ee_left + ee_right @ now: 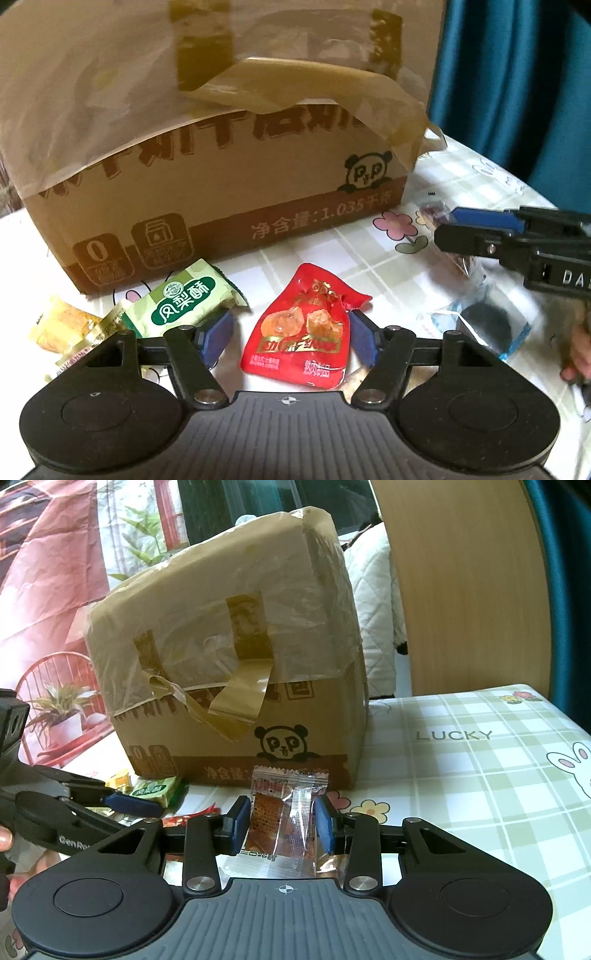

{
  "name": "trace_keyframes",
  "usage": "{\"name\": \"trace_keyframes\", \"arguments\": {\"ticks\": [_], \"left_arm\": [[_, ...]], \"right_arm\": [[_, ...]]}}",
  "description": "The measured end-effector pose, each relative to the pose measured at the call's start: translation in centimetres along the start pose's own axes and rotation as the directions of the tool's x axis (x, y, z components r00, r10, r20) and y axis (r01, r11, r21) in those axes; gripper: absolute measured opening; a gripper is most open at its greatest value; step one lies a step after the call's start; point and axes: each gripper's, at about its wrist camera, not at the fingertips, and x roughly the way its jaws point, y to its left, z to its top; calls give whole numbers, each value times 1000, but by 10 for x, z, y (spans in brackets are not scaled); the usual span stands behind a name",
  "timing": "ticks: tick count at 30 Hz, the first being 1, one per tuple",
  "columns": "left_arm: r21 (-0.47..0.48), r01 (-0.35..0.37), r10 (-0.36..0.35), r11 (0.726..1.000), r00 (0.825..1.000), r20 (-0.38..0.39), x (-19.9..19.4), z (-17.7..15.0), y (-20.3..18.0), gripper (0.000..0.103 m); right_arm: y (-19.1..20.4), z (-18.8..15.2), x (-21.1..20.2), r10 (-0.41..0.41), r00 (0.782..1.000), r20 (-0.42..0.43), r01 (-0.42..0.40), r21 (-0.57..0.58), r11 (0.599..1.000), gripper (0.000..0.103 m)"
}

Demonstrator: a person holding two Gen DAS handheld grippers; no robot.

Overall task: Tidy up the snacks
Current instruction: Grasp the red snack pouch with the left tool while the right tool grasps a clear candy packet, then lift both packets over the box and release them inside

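A taped cardboard box [207,155] stands on the checked tablecloth; it also shows in the right wrist view [236,686]. My left gripper [291,334] is open, its blue pads on either side of a red snack packet [299,332] lying on the table. A green pineapple-cake packet [184,299] and a yellow packet [62,325] lie to its left. My right gripper [282,821] is shut on a clear packet of brown snack [282,819], held upright in front of the box. In the left wrist view the right gripper [443,225] comes in from the right.
A clear packet with a dark round snack [484,325] lies at the right. The tablecloth [461,760] stretches right of the box. A wooden panel [465,587] and a white quilted cloth [373,602] are behind. The green packet [155,788] lies by the box's left corner.
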Motion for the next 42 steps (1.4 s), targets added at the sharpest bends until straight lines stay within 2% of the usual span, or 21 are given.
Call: {"name": "trace_keyframes", "arguments": {"ticks": [2,6,9,11,14,22,32,38,42], "left_arm": [[-10,-1,1,1000,1000,2,0,0,2,69],[-27,-9,9,1000,1000,5,-5,0,5,50],[-77,18,-17,997,1000,15,-18,-2,11,47],[-97,11,-8,995,999,32,-25,-6,10,45],[-123,-7,14,992,998,59,-37,-10,9,45],[-204,2,23,979,992,122,-69,-15,13,45],[-226,-6,45,974,985,165,-93,-11,17,46],[-251,-16,74,968,971,225,-118,-7,27,46],[-282,-17,98,959,956,275,-136,0,36,46]], "right_arm": [[0,0,0,1,1000,0,-1,1,1000,35],[0,0,0,1,1000,-5,-1,-1,1000,35],[0,0,0,2,1000,-3,-1,1,1000,35],[0,0,0,0,1000,-2,0,3,1000,35],[1,0,1,2,1000,-7,-2,0,1000,35],[2,0,3,-2,1000,-14,2,-4,1000,35],[4,3,6,-22,999,-36,21,-20,1000,35],[8,10,-4,-45,999,-25,44,-43,998,35],[10,25,-19,-55,998,17,56,-50,997,35]]}}
